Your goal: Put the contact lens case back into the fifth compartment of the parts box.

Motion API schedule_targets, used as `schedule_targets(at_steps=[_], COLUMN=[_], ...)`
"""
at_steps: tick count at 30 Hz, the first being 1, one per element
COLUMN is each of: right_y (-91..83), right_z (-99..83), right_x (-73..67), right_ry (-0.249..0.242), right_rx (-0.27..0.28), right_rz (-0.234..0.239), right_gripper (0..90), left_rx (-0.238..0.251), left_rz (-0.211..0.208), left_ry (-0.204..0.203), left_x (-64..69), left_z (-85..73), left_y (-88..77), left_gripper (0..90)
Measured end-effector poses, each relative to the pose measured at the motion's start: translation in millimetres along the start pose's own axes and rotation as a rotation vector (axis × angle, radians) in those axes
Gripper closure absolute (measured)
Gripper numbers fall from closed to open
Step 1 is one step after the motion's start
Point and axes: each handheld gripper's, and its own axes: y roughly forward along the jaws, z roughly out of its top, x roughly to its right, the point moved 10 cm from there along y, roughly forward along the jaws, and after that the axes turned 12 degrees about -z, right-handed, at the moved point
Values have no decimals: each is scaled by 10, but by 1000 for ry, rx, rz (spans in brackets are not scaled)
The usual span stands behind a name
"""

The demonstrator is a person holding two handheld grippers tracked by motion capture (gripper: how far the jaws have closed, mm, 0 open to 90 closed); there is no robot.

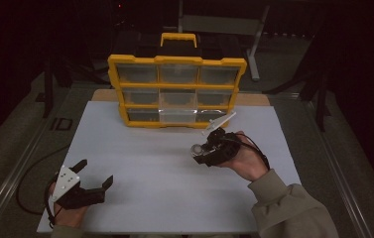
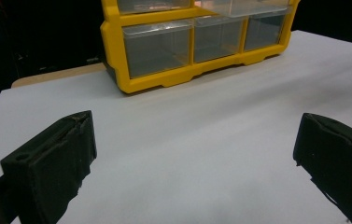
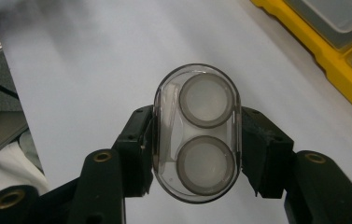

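Clear case held, left idle

High view: my right gripper [image 1: 209,148] sits at four o'clock of the yellow organizer [image 1: 176,91]. Left gripper view: left gripper [image 2: 192,158] gapes empty. Right gripper view: jaws clamp the clear case [image 3: 197,133] sideways, probably to keep it steady.

Yellow organizer [image 1: 177,61] with clear drawers, white board [image 1: 145,163], black tools

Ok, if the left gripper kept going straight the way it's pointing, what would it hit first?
Probably the yellow plastic organizer with clear drawers. The open left gripper faces its bottom row across bare white tabletop; nothing lies between, though depth is hard to judge.
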Motion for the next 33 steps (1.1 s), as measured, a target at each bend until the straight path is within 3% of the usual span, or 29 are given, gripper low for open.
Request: schedule_targets(at_steps=[33], right_y=[-96], right_z=[341], right_x=[328], right_ry=[36], right_rx=[12], right_rz=[-48], right_gripper=[492], left_rx=[-4], left_rz=[-3], left_ry=[-1], left_x=[4], left_z=[-10], left_y=[7], left_gripper=[2])
